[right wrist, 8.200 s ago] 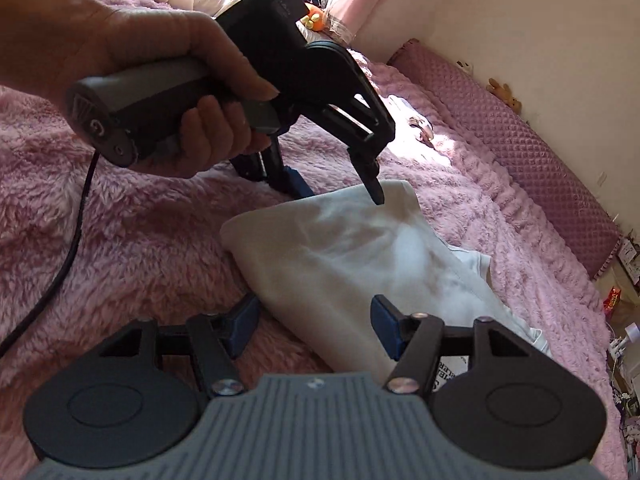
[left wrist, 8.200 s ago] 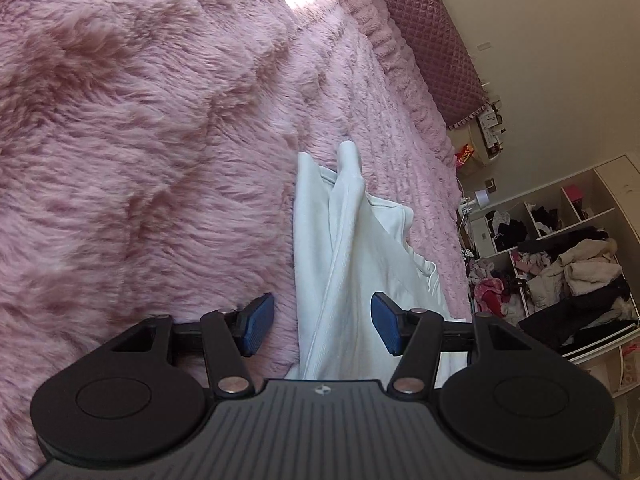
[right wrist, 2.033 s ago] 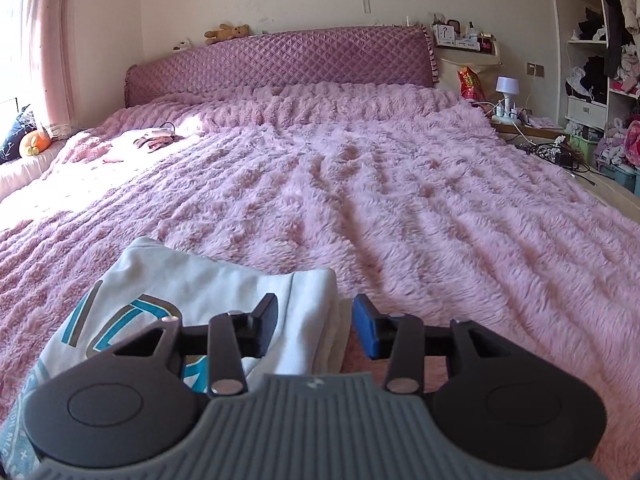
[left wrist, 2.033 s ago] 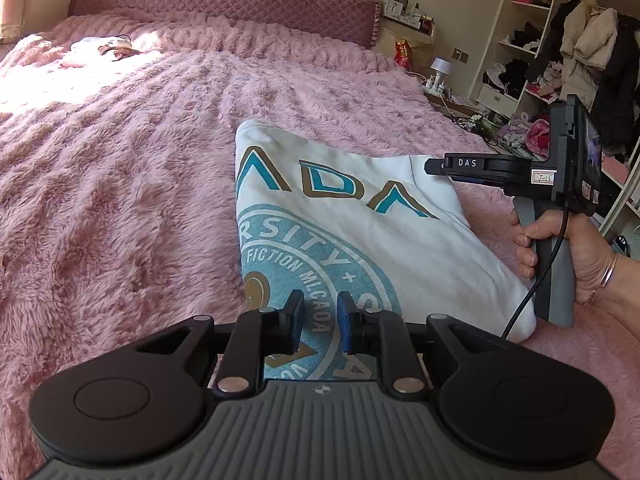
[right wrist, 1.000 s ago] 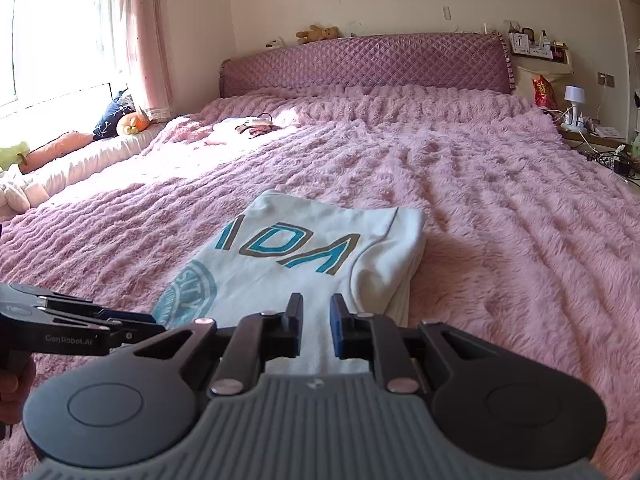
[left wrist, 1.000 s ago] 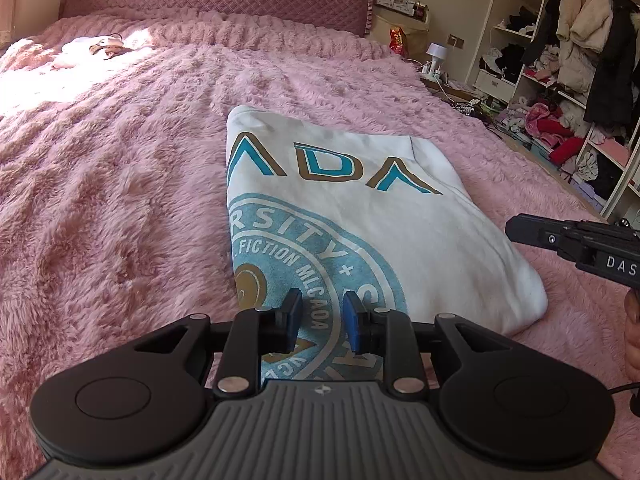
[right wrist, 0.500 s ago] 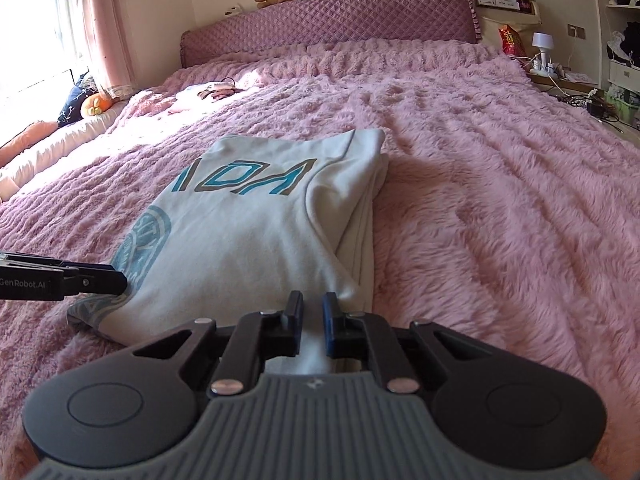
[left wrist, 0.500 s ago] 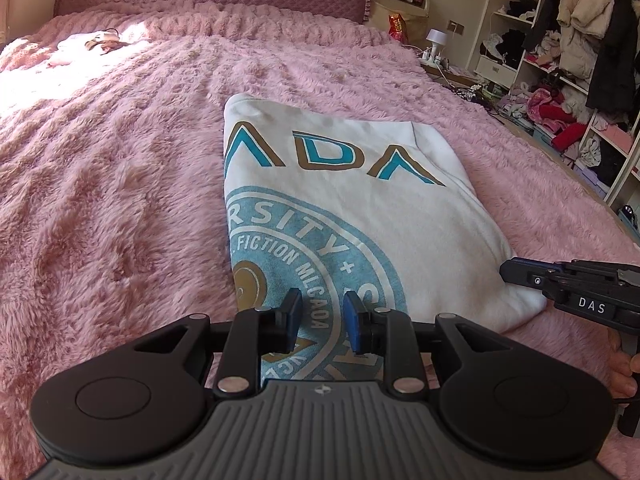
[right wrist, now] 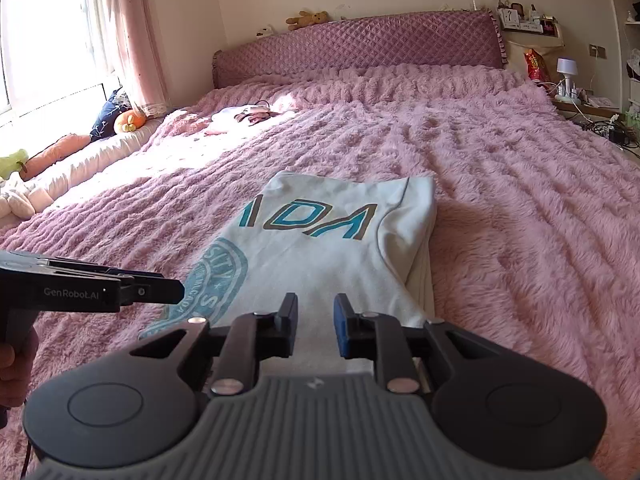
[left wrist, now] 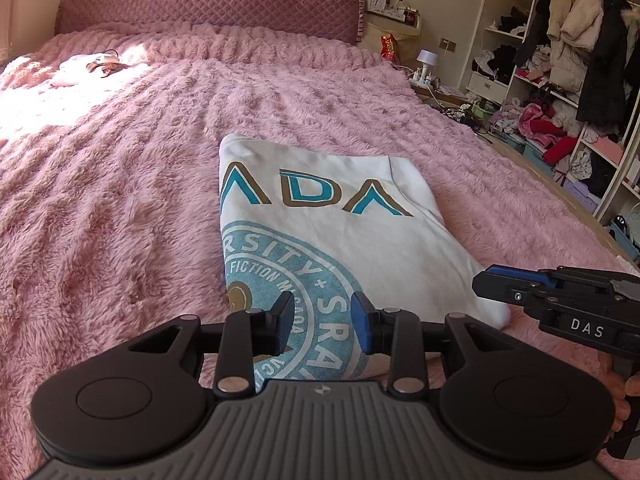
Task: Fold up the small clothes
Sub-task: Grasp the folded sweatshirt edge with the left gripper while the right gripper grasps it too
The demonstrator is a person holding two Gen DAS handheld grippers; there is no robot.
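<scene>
Left wrist view — folded white sweatshirt (left wrist: 340,216) flat on the pink fleece bedspread (left wrist: 120,200), teal-and-gold lettering and round crest facing up, near hem under the camera. Left gripper (left wrist: 322,322) now with a clear gap between the blue pads, wider than half a second ago and still opening; print visible through the gap, no cloth pinched or lifted. Right gripper (left wrist: 486,282) in from the right edge, tip just beside the sweatshirt's near right corner; a hand (left wrist: 620,396) partly visible under it.

Right wrist view — same sweatshirt (right wrist: 332,248) seen from its right side, stacked layers showing along the right edge, all lying slack. Right gripper (right wrist: 316,328) fingers slightly apart and opening, nearly together a moment ago; bare fabric seen between them, nothing clamped. Left gripper (right wrist: 176,290) reaching in from the left, tip over the near left part of the crest; whether touching, cannot tell.

Reading: both grips on the near hem let go, cloth left resting in a tidy rectangle. Last fold of this piece probably placed — next likely a withdrawal or a smoothing pass. Loose right-side layers the one spot that could slump.
</scene>
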